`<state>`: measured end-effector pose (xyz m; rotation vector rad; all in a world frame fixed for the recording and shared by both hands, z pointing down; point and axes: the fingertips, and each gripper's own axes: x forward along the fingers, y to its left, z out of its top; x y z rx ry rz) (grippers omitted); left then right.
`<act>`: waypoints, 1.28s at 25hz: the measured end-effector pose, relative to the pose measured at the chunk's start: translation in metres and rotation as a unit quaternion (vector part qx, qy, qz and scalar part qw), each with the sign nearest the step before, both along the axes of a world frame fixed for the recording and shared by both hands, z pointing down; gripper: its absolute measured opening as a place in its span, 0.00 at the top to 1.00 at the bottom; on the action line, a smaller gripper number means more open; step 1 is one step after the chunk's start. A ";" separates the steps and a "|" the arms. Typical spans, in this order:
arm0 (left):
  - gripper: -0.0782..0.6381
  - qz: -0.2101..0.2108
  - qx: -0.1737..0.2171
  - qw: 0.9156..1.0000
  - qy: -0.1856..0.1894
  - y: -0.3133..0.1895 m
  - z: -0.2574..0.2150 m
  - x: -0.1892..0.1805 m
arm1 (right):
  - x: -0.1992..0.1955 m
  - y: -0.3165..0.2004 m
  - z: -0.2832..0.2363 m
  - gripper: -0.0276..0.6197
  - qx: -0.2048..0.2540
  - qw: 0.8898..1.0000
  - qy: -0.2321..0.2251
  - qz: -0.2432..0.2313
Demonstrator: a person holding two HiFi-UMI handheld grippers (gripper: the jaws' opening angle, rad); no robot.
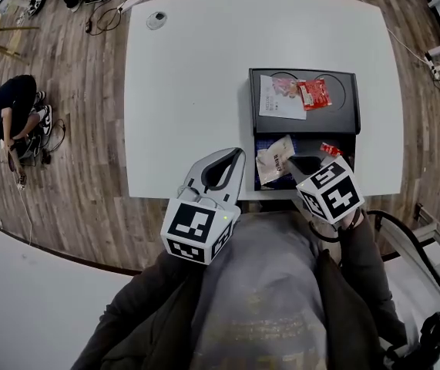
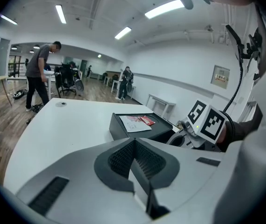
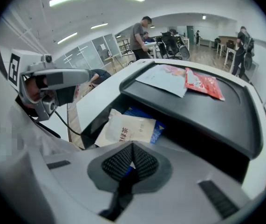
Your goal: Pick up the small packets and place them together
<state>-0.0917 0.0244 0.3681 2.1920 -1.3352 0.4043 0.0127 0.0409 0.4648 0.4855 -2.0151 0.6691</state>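
Cream paper packet (image 3: 132,127) lies just beyond the right gripper (image 3: 132,148), jaws closed; check an edge is pinched before lifting.

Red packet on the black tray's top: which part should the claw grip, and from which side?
Probably its edge away from the white packet, approached from that open side: the red packet lies flat and its other edge meets the white one.
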 end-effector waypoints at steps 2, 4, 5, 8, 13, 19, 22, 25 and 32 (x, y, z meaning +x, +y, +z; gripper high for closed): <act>0.89 0.002 0.000 1.000 0.001 0.001 0.000 0.003 | -0.006 0.003 -0.006 0.95 0.000 1.000 -0.019 -0.008; 0.89 0.006 0.002 1.000 0.000 0.003 0.000 0.006 | -0.011 0.001 -0.009 0.95 0.010 0.999 -0.031 -0.009; 0.89 0.006 0.003 1.000 -0.001 0.003 -0.001 0.006 | -0.013 -0.001 -0.010 0.95 0.017 0.999 -0.033 -0.007; 0.89 0.001 0.003 1.000 -0.004 0.004 -0.002 0.002 | -0.020 -0.006 -0.007 0.64 0.028 0.999 -0.033 -0.010; 0.89 -0.012 0.000 1.000 -0.005 0.009 -0.003 -0.008 | -0.033 -0.010 0.003 0.54 0.048 0.998 -0.018 -0.022; 0.89 -0.028 -0.006 1.000 -0.004 0.009 0.001 -0.017 | -0.035 -0.011 0.009 0.56 0.035 0.999 -0.017 -0.024; 0.89 -0.030 -0.003 1.000 -0.002 0.006 0.001 -0.017 | -0.038 -0.006 0.009 0.67 0.023 0.999 -0.031 -0.033; 0.89 -0.028 -0.001 1.000 -0.001 0.004 -0.001 -0.016 | -0.041 0.000 0.005 0.75 0.011 0.998 -0.044 -0.037; 0.89 -0.016 0.007 1.000 -0.002 0.001 -0.004 -0.008 | -0.035 0.007 -0.023 0.79 0.013 0.998 -0.064 -0.025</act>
